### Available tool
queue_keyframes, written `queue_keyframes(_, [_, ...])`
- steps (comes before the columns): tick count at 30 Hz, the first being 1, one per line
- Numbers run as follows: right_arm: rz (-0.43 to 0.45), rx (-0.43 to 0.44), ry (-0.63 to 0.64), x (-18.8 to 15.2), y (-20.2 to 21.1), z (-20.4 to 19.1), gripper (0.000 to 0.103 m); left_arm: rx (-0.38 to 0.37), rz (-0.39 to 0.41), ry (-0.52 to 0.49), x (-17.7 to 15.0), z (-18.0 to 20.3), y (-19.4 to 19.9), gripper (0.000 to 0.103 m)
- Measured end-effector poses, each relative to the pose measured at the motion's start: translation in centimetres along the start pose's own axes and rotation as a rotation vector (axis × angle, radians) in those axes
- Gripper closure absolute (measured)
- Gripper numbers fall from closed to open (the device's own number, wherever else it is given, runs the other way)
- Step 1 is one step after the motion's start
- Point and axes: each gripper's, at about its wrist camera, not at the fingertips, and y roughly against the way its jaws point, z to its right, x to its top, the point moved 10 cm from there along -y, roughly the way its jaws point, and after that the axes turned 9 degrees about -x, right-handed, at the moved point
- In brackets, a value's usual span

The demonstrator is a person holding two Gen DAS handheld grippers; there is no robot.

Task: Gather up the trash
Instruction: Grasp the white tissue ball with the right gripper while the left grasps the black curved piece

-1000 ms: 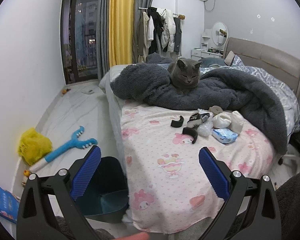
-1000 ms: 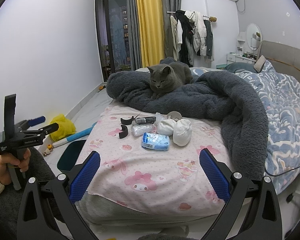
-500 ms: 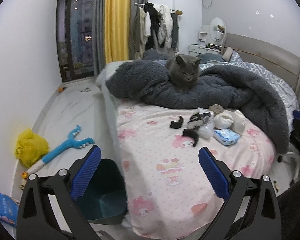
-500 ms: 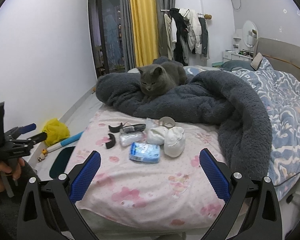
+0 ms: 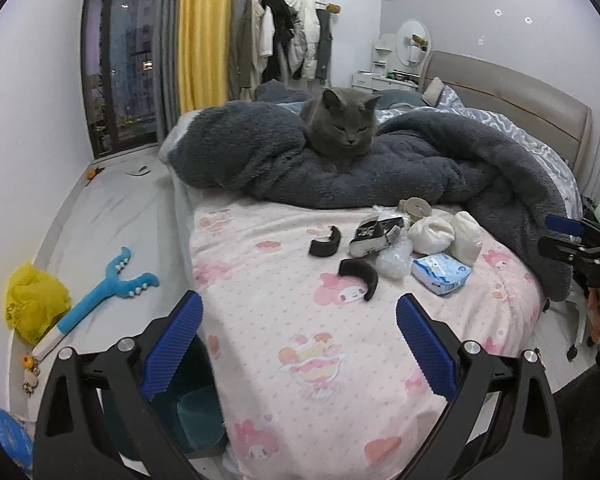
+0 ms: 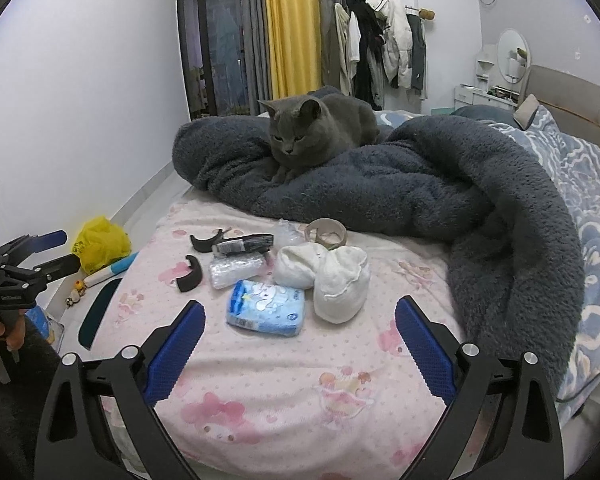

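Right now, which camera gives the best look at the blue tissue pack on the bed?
The right wrist view: the blue tissue pack lies close and central, printed face showing. The left wrist view shows it smaller, far right, past the trash.

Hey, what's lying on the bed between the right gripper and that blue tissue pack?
Nothing: in the right wrist view, only bare pink printed sheet lies between the open right gripper and the blue tissue pack.

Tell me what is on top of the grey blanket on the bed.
A grey cat sits on the bunched grey blanket, facing the trash pile. Nothing else shows on top. Its folds and the cat's body hide whatever lies beneath them.
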Motion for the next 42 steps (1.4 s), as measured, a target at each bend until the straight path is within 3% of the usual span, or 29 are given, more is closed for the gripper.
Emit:
queue_keyframes(13, [-0.065, -0.008, -0.033, 0.2, -5.5, 1.7, 0.013, -0.057, -0.073, -0.038, -0.1, 0.7, -5.5, 0.005])
queue_keyframes(17, [-0.1, -0.008, -0.028, -0.2, -7.3, 2.0, 0.029, -0.089, -0.09, -0.039, -0.3, 1.1, -6.9, 0.007])
queue_keyframes(34, [-0.193, 0.007, -0.015, -1.5, -12.2, 1.9, 0.052, -0.19, -0.18, -0.084, -1.4, 3.1, -11.8, 0.039])
queue_keyframes(42, [-0.22, 0.0, -0.03, -2.1, -13.0, 2.8, 0.066, -0.215, -0.208, -0.062, -1.8, 3.5, -13.5, 0.048])
